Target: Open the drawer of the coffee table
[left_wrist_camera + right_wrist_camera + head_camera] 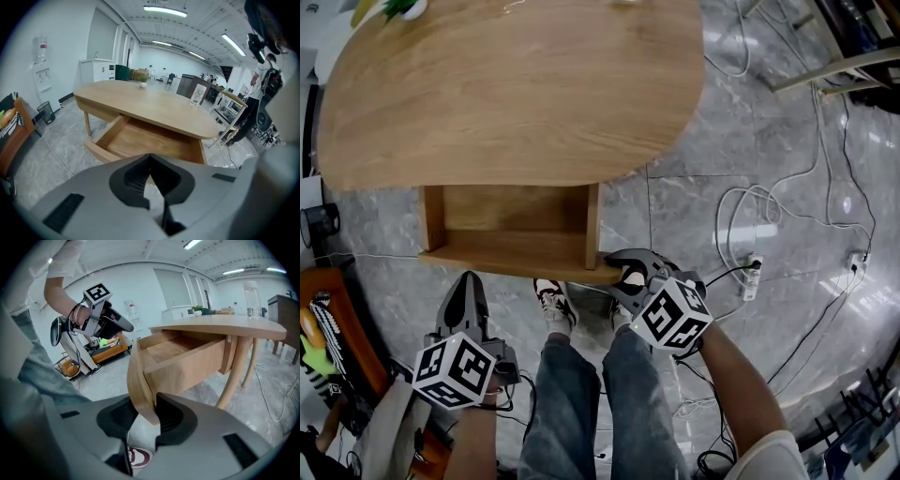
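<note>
While the drawer [511, 246] stands pulled out from under the coffee table [506, 84], entries run as follows. Right gripper [143, 411]: jaws pinching the end of the curved drawer front [136, 371], wood filling the gap between the pads; drawer box reaching ahead and to the right of those jaws. Left gripper [150, 159]: jaws pressed together on nothing, tips meeting; open drawer lying ahead of them and well apart, tabletop beyond it. Grey marbled floor [722, 141] beneath both pairs of jaws, white cables [750, 202] trailing across it
</note>
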`<state>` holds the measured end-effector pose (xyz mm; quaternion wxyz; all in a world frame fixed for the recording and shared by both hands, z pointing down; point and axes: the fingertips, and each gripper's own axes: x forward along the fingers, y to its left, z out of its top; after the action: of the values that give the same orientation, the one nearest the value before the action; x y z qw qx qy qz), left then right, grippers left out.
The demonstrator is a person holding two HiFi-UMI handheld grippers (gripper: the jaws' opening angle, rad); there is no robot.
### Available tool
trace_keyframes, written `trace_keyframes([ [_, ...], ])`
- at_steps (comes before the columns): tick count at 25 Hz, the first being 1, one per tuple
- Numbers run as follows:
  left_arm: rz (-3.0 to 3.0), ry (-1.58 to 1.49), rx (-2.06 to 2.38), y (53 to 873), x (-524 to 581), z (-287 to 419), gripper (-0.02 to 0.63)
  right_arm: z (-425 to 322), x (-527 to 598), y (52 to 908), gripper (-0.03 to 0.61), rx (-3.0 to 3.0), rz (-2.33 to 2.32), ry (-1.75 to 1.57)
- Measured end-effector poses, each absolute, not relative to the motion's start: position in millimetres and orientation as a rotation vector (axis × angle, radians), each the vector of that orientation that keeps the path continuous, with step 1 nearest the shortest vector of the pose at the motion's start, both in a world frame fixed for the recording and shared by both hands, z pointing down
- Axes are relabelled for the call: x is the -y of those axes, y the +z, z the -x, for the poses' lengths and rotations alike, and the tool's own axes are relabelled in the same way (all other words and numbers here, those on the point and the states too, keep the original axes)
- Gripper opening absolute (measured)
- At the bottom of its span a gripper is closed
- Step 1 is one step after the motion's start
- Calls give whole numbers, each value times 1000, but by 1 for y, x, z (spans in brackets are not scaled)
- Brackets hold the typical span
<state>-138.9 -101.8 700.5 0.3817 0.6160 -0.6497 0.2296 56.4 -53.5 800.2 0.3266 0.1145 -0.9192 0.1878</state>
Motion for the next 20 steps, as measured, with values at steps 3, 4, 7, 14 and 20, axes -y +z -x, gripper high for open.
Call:
trace_keyframes([
  [3, -1575, 590, 1654, 702, 103, 138, -8, -57, 51, 802, 112, 2409, -294, 497],
  [4, -1576, 590, 1654, 702, 104, 139, -8, -57, 51, 802, 113, 2410, -292, 496],
  [7, -1576, 591, 1655, 702, 105, 141, -8, -56, 51, 802, 114, 2411, -282, 490],
  [14, -1576, 597, 1644, 707, 104, 142, -8, -56, 48, 810, 115, 2395, -267, 481],
  [20, -1575, 595, 1643, 710, 105, 146, -8, -55, 46, 817, 117, 2379, -250, 461],
])
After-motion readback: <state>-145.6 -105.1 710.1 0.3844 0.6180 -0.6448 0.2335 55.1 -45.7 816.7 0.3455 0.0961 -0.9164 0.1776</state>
